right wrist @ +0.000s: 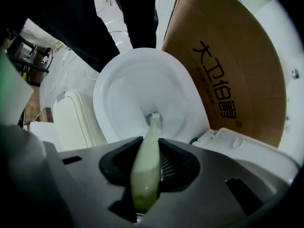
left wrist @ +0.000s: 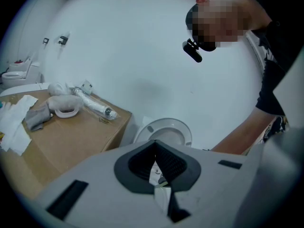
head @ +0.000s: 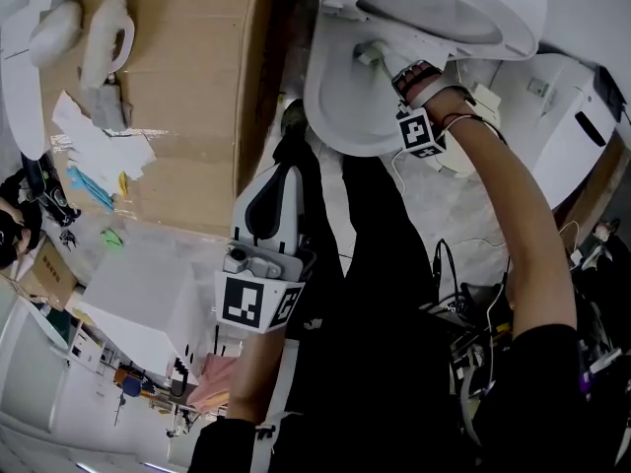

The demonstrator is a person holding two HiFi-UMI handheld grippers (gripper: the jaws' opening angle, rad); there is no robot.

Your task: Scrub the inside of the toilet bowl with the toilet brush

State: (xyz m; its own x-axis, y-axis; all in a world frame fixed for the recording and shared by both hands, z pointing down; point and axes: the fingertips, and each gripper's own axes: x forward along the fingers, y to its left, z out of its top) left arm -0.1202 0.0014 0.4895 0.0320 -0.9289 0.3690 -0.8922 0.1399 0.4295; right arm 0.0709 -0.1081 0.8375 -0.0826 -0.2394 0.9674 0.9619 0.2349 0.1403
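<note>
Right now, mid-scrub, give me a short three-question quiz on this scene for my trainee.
1. True or false: the right claw is shut on the handle of the toilet brush.
2. Where is the brush's head? A) down inside the toilet bowl; B) on the cardboard box; C) in the left claw.
3. Fill in: the left claw, its jaws together, holds ____.

Key: 1 true; 2 A; 3 nothing.
</note>
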